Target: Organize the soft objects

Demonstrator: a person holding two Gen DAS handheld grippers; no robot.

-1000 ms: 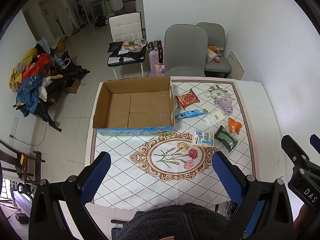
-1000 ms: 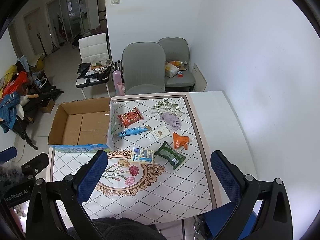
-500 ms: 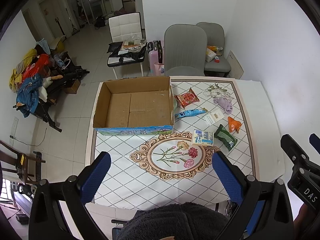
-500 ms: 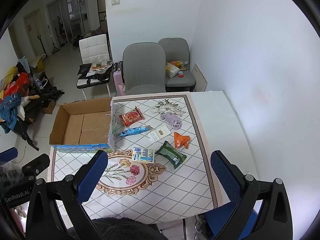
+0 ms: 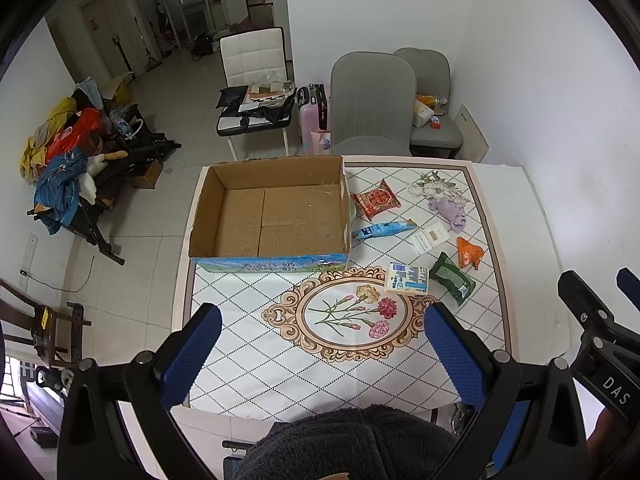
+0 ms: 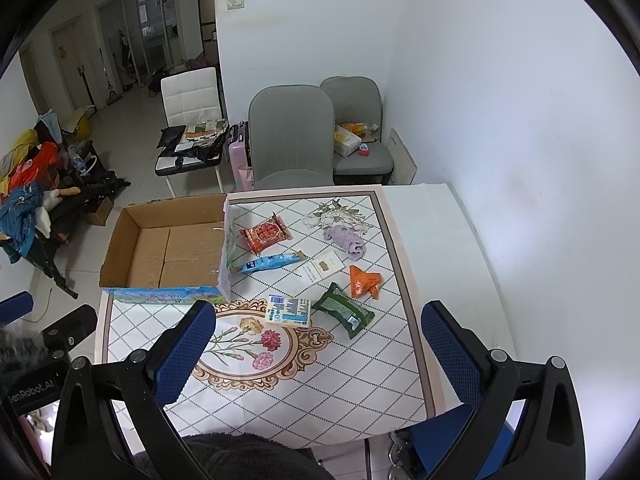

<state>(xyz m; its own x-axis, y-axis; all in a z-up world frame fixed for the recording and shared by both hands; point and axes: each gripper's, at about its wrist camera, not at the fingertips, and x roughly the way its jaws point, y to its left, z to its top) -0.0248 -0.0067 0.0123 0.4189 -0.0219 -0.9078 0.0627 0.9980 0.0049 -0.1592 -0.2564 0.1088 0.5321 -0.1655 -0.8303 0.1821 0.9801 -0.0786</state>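
We are holding our left gripper (image 5: 322, 350) and right gripper (image 6: 318, 346) high over the bench (image 6: 360, 360), jaws wide open, gripping nothing. The purple cloth (image 6: 349, 241) is lying beside snack packets (image 6: 265, 233), near the empty box (image 5: 276, 216).

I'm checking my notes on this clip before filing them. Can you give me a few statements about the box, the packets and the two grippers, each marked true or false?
1. The cardboard box has nothing in it. True.
2. The left gripper grips the red packet. False: its jaws are open and hold nothing; that packet lies on the table.
3. The green packet lies beside the white-and-blue packet. True.
4. The purple cloth is inside the box. False: it lies on the table, near the far edge.
5. The right gripper is open. True.
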